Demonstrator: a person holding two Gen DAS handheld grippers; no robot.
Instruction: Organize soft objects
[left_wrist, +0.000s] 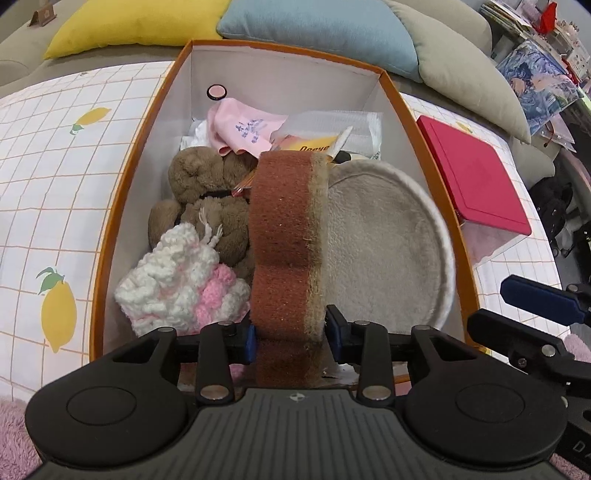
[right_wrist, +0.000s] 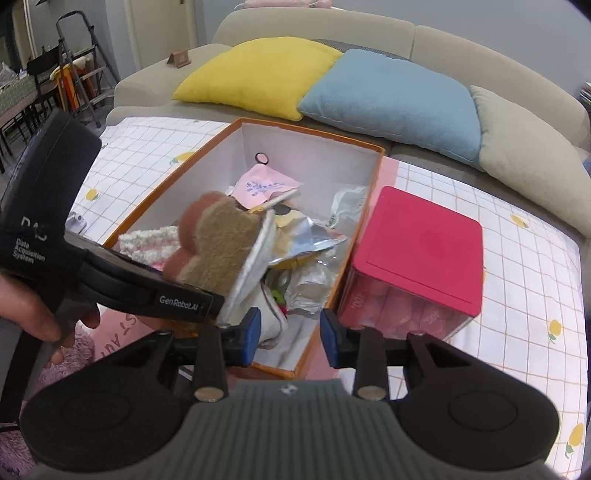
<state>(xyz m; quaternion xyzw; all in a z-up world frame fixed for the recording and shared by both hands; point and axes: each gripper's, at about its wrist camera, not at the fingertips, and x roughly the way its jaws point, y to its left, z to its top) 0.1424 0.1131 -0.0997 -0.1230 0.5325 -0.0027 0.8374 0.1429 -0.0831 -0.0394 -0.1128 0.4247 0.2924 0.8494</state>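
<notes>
My left gripper (left_wrist: 291, 338) is shut on a brown scouring sponge (left_wrist: 284, 240) and holds it over the orange box (left_wrist: 118, 206). The sponge (right_wrist: 218, 247) also shows in the right wrist view, tilted above the box (right_wrist: 207, 147). Inside the box lie a brown plush toy (left_wrist: 207, 192), a white and pink knitted piece (left_wrist: 181, 288), a round beige plush pad (left_wrist: 384, 251) and a pink cloth (left_wrist: 243, 129). My right gripper (right_wrist: 290, 338) is open and empty at the box's near end.
A red-lidded box (right_wrist: 417, 251) stands right of the orange box on the lemon-print cloth (right_wrist: 517, 288). Yellow (right_wrist: 258, 74), blue (right_wrist: 391, 99) and beige (right_wrist: 528, 158) cushions lie on the sofa behind. Foil packets (right_wrist: 314, 243) fill the box's right side.
</notes>
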